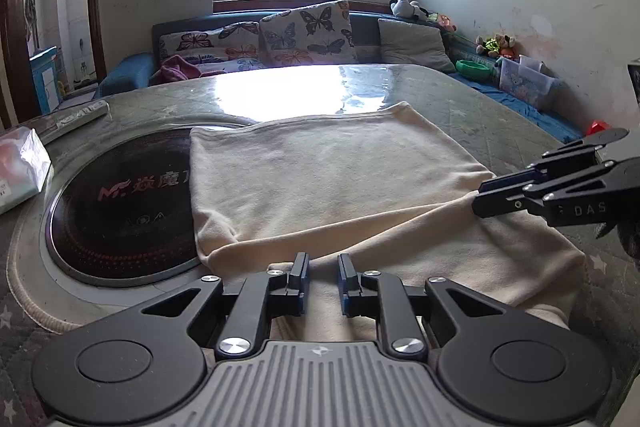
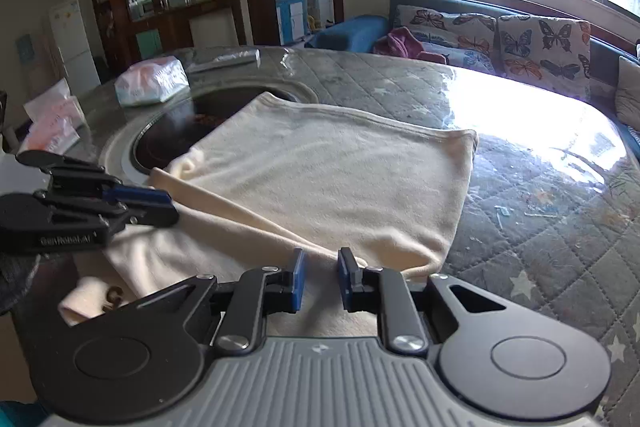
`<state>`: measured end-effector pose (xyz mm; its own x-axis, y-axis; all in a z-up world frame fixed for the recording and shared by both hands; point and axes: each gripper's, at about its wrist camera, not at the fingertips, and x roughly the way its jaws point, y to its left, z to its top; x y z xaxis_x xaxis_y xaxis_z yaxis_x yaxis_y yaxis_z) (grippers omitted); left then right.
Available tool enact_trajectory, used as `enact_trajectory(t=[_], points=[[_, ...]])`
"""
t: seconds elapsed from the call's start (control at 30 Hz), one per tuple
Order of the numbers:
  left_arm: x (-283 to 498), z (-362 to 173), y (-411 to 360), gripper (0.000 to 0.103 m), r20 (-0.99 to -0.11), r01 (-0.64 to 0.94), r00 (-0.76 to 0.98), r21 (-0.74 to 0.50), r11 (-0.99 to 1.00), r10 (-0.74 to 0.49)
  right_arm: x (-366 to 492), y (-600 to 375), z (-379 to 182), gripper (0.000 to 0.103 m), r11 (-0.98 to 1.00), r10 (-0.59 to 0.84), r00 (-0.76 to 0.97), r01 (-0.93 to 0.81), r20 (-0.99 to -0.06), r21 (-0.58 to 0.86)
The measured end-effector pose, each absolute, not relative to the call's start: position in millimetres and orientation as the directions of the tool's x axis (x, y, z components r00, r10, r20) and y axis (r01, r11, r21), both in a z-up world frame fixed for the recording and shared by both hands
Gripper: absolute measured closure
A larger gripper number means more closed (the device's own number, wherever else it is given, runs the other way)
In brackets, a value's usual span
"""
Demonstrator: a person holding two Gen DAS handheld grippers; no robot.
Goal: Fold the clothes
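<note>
A cream garment [image 1: 328, 171] [image 2: 320, 167] lies flat on the table, its near part doubled over along a taut diagonal fold. In the left wrist view my left gripper [image 1: 322, 261] sits low on that fold, jaws narrowly apart with cloth pinched between the pads. From the right wrist view the left gripper [image 2: 170, 207] bites the fold's left end. My right gripper [image 2: 321, 257] holds the fold's other end, a ridge of cloth rising between its blue pads. Its tips [image 1: 478, 197] meet the cloth's right edge in the left wrist view.
The table [image 1: 500, 115] has a quilted cover under glossy glass. A round black cooktop [image 1: 120, 203] is set into it, partly under the garment. A tissue pack [image 2: 152, 83] and a remote [image 1: 80, 115] lie beyond. A sofa with butterfly cushions [image 1: 304, 31] stands behind.
</note>
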<state>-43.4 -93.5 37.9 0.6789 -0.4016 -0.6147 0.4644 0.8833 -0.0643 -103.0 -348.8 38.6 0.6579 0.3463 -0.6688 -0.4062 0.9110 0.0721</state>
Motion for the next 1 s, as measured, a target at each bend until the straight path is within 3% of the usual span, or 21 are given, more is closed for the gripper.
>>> enact_trajectory(t=[0.2, 0.47, 0.7, 0.83, 1.0], points=[[-73.0, 54.4, -92.5, 0.085, -0.576, 0.534, 0.681, -0.031, 0.845, -0.452, -122.6, -328.7, 47.6, 0.082, 0.865, 0.412, 0.626, -0.497, -0.662, 0.068], [-86.3, 37.3, -88.3, 0.085, -0.626, 0.538, 0.650, -0.020, 0.843, -0.430, -150.2, -285.9, 36.0, 0.082, 0.775, 0.484, 0.543, -0.630, -0.686, 0.048], [-90.9, 39.9, -77.2, 0.085, -0.617, 0.530, 0.659, -0.023, 0.847, -0.429, -166.9, -324.6, 47.2, 0.082, 0.843, 0.450, 0.602, -0.531, -0.660, 0.090], [-92.3, 39.8, -73.7, 0.085, -0.618, 0.530, 0.657, -0.028, 0.848, -0.432, -173.1, -351.0, 35.9, 0.082, 0.889, 0.394, 0.605, -0.443, -0.692, 0.119], [-107.9, 54.5, -60.1, 0.084, -0.606, 0.557, 0.667, 0.020, 0.830, -0.433, -185.9, -362.6, 43.8, 0.081, 0.886, 0.400, 0.607, -0.448, -0.687, 0.120]])
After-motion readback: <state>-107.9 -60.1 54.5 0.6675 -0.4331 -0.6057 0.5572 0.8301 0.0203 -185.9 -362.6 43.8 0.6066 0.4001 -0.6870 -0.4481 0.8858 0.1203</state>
